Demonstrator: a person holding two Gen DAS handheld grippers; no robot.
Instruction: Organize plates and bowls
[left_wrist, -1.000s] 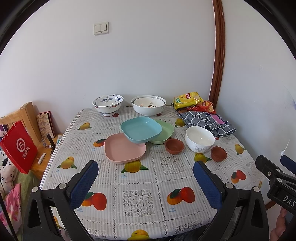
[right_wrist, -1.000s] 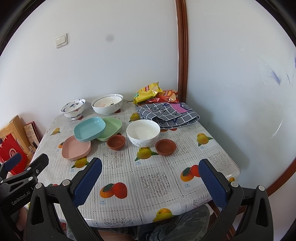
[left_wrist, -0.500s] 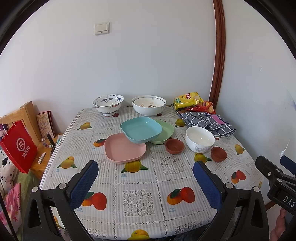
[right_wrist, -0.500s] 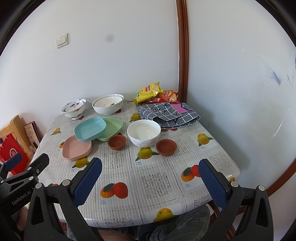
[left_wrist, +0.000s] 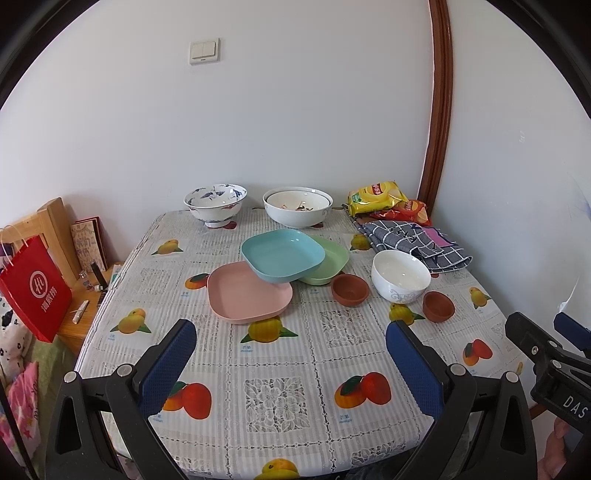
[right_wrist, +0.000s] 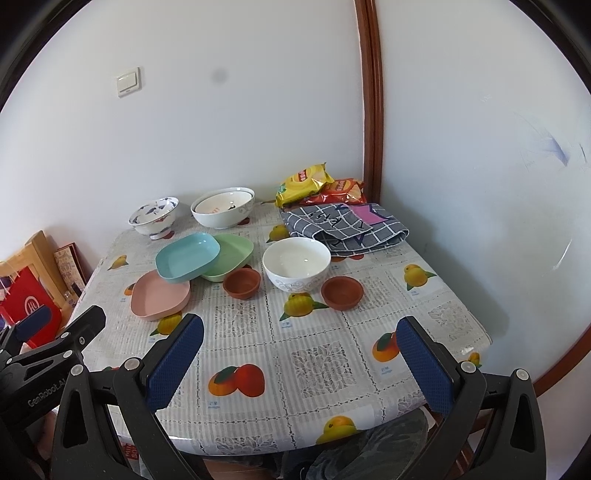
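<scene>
A blue plate (left_wrist: 282, 254) leans across a pink plate (left_wrist: 247, 297) and a green plate (left_wrist: 330, 258) at mid-table. To their right sit a small brown bowl (left_wrist: 349, 290), a white bowl (left_wrist: 400, 275) and a second brown bowl (left_wrist: 438, 306). At the back stand a blue-patterned bowl (left_wrist: 215, 203) and a large white bowl (left_wrist: 297, 210) with scraps inside. My left gripper (left_wrist: 291, 360) hangs open over the near edge, holding nothing. My right gripper (right_wrist: 301, 354) is open too, short of the dishes (right_wrist: 295, 269).
Snack bags (left_wrist: 388, 203) and a checked cloth (left_wrist: 413, 240) lie at the back right corner by the wall. A red paper bag (left_wrist: 35, 288) and a wooden side table (left_wrist: 85, 310) stand left of the fruit-print tablecloth (left_wrist: 280, 369). Walls close off the back and right.
Both views have crept very slightly; the dishes stand as before and both grippers stay open.
</scene>
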